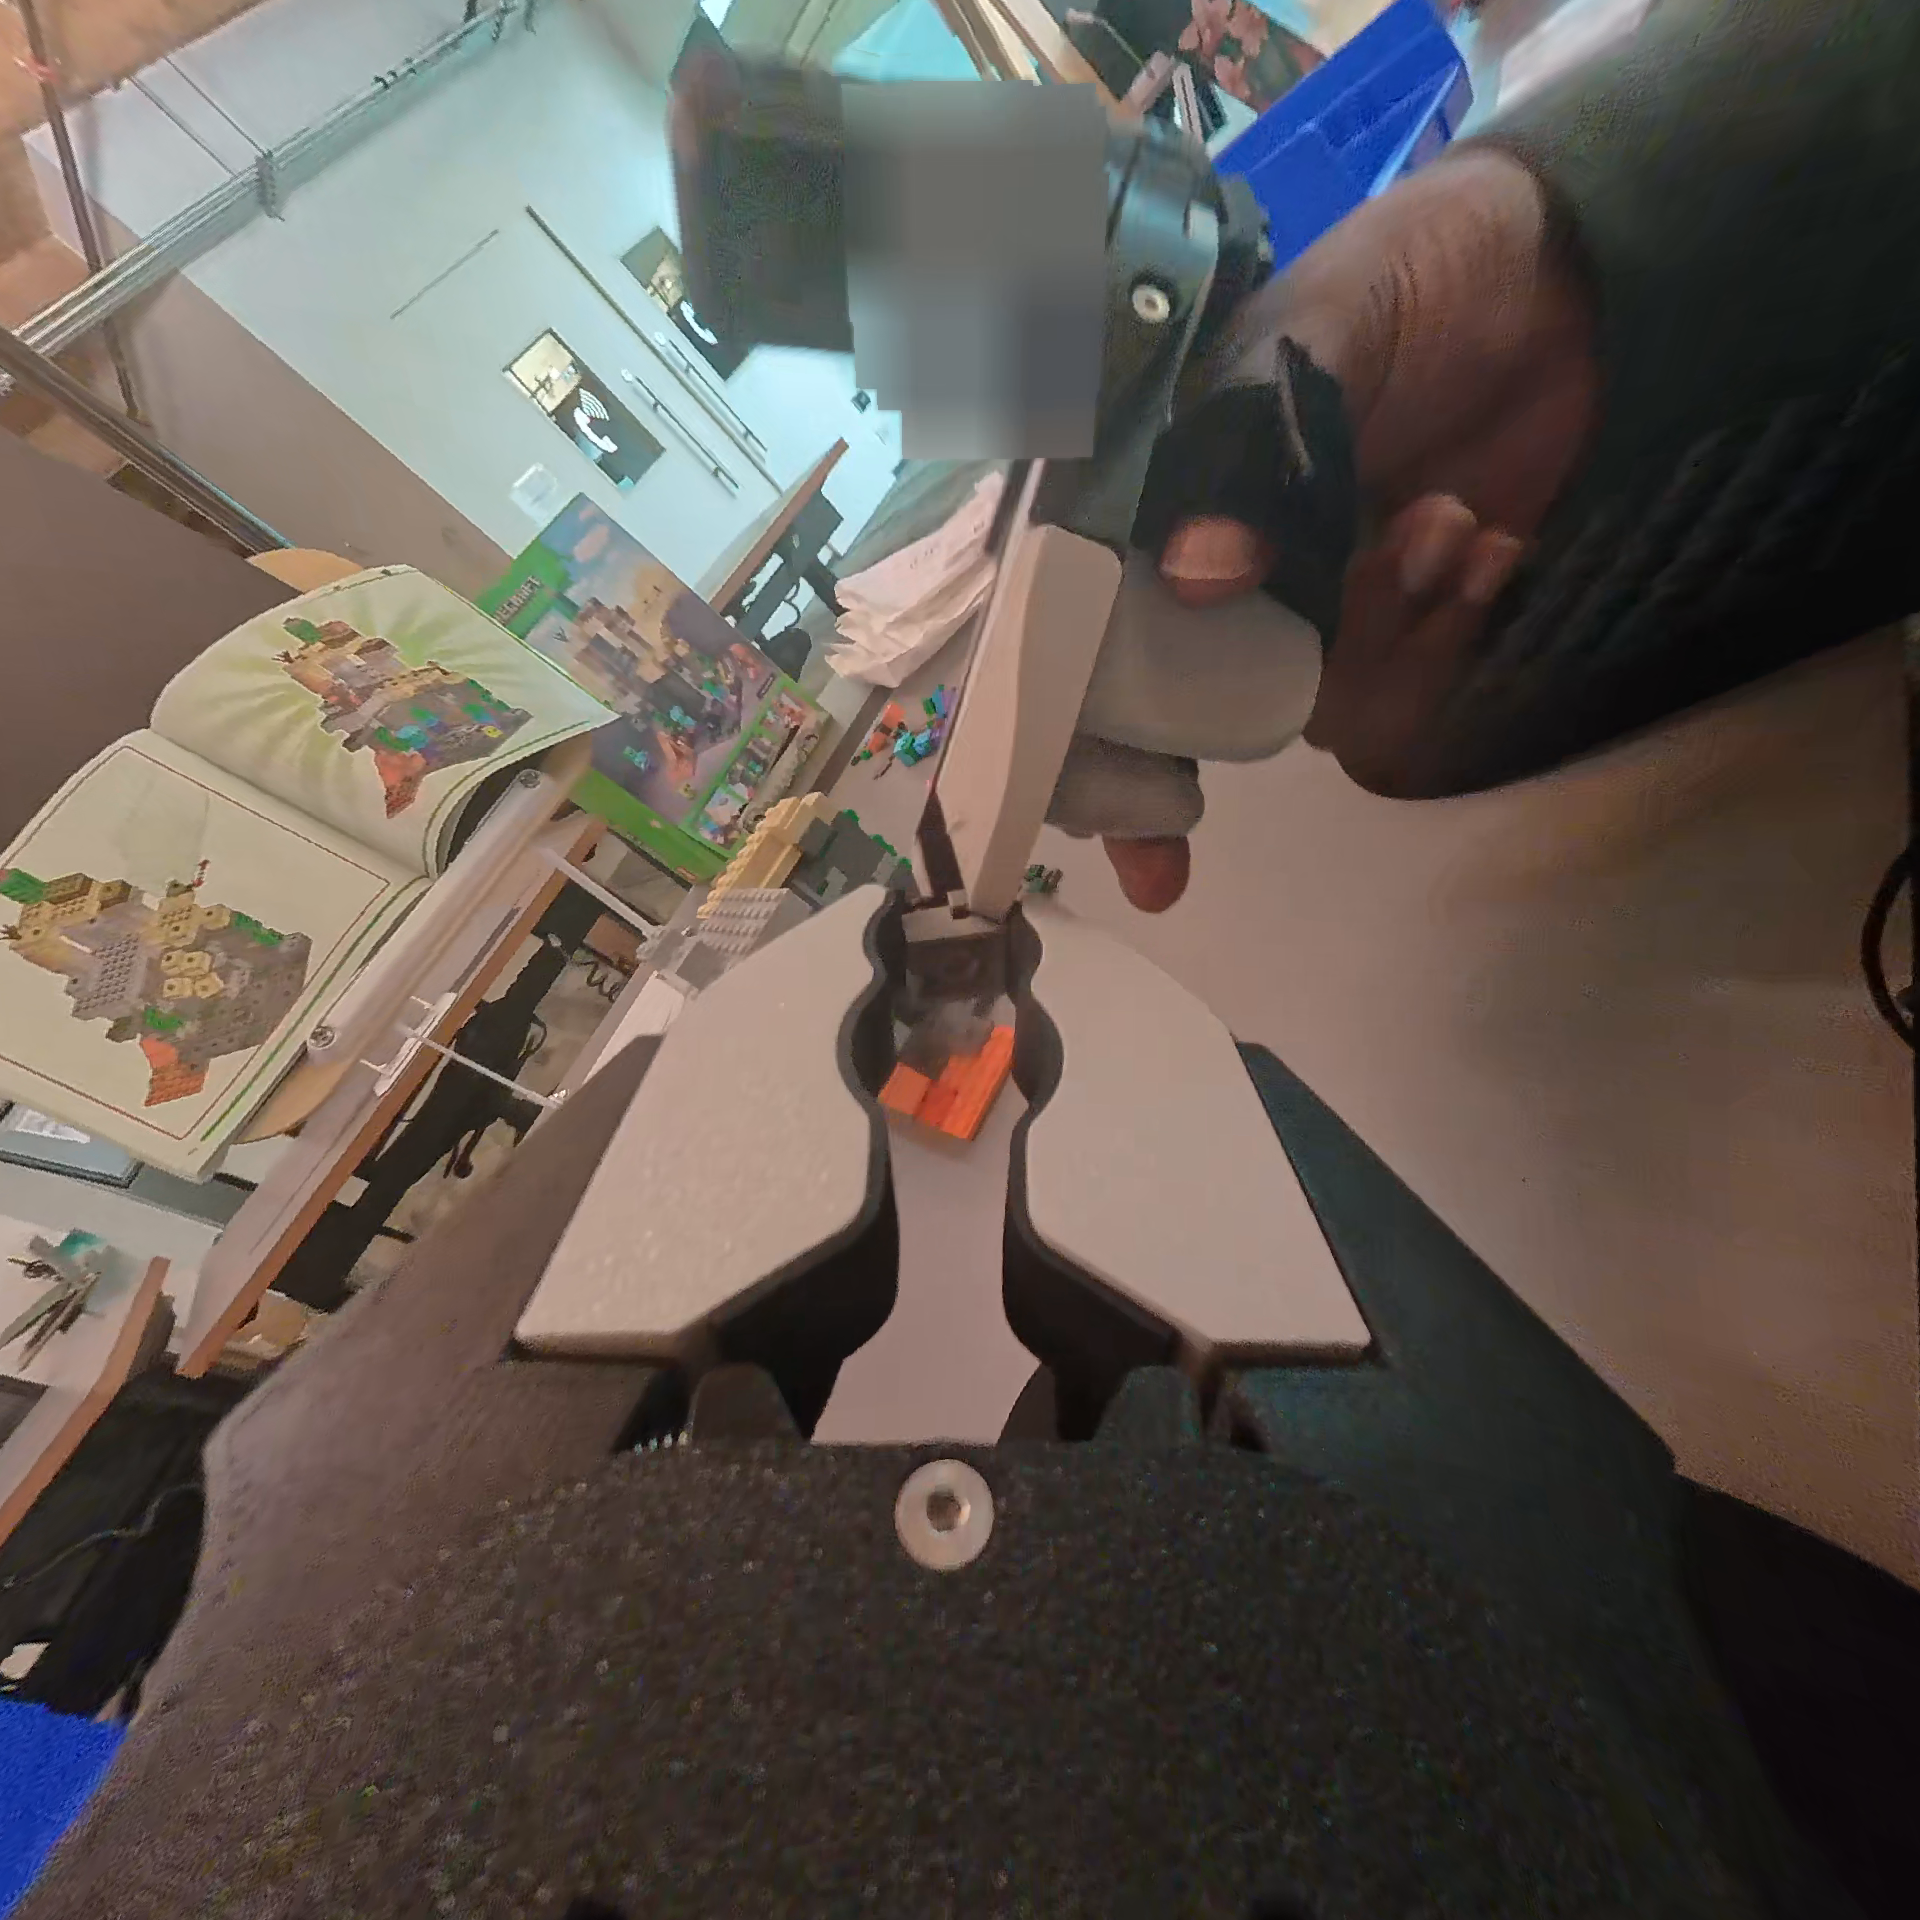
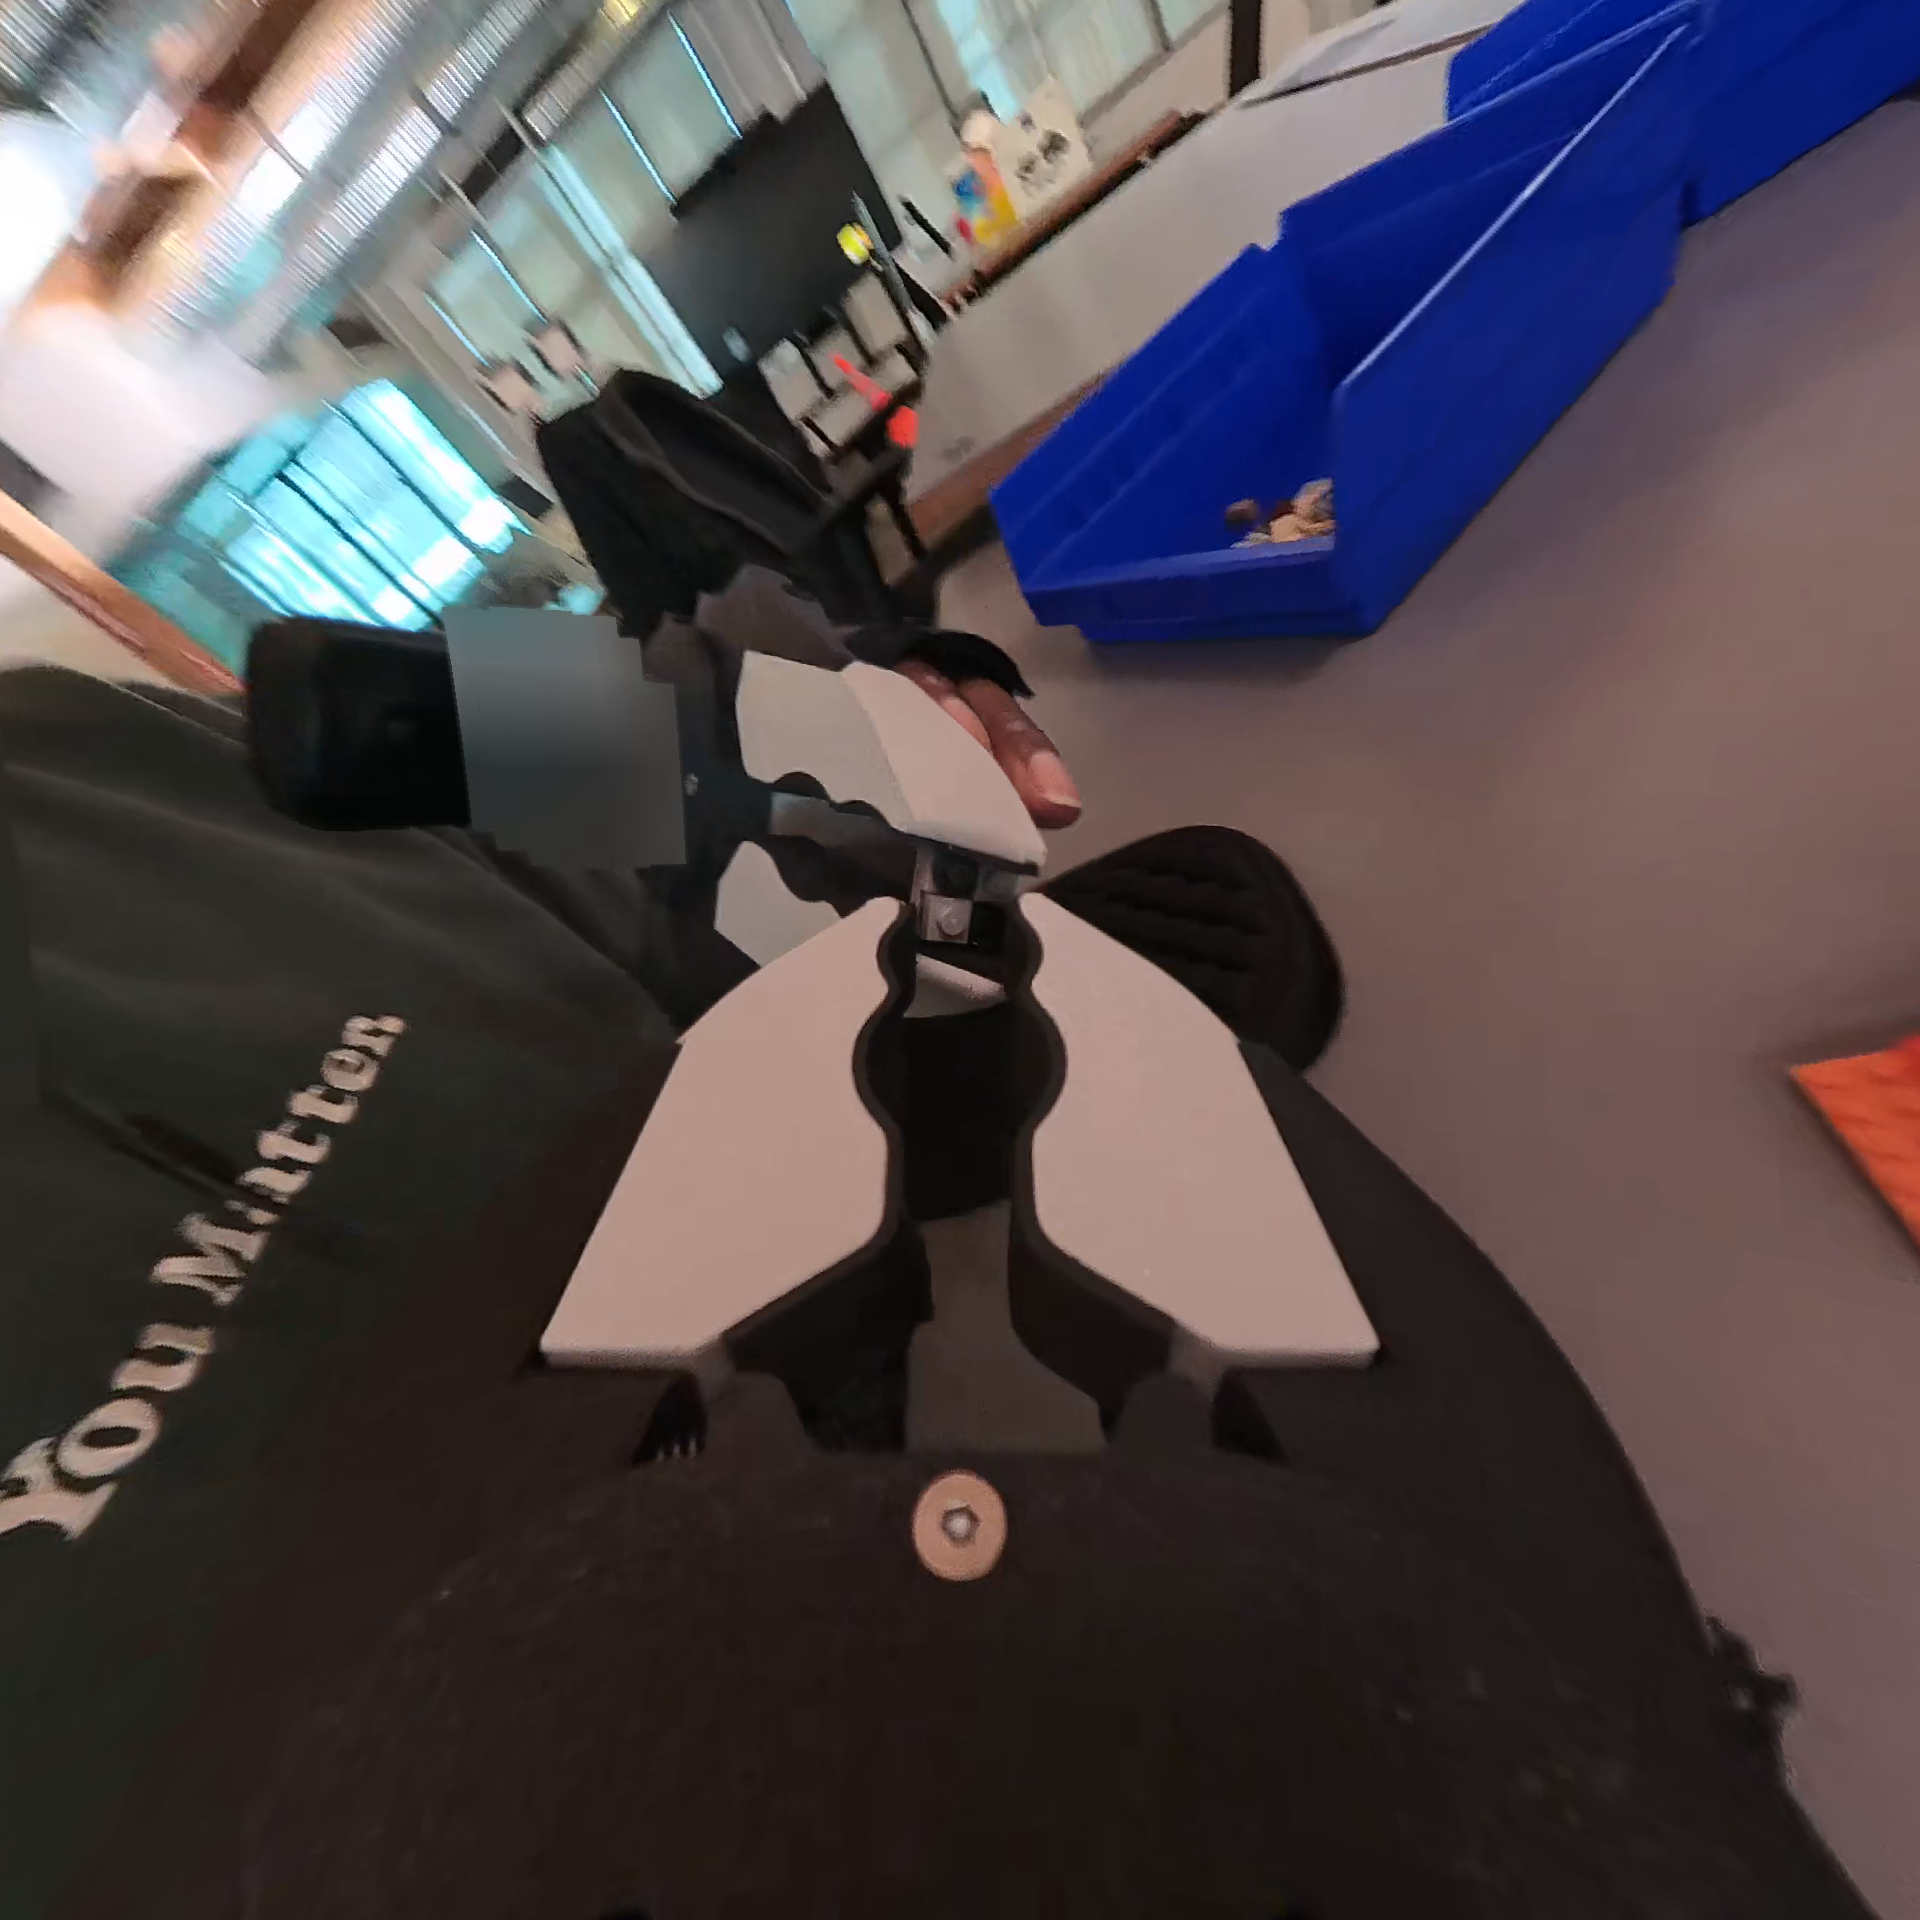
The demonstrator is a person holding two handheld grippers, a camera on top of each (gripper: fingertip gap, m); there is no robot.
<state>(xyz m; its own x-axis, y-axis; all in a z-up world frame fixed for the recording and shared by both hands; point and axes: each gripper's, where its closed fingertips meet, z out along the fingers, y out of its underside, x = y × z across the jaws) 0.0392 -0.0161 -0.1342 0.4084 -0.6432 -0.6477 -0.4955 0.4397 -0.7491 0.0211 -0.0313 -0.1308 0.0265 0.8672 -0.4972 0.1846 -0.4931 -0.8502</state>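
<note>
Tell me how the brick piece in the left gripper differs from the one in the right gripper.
The orange and grey piece in the left gripper is several bricks joined; the dark grey brick in the right gripper looks like one small brick. The orange and grey piece runs back along the gap between the fingers; the dark grey brick sits right at the tips. Both are toy bricks, and the grippers meet tip to tip.

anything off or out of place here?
Little stands out. Loose toy bricks lie scattered on the grey table rather than in the blue bins. The open instruction booklet overhangs its stand. Both the left gripper and the right gripper pinch one small grey and orange brick assembly in mid-air.
</note>
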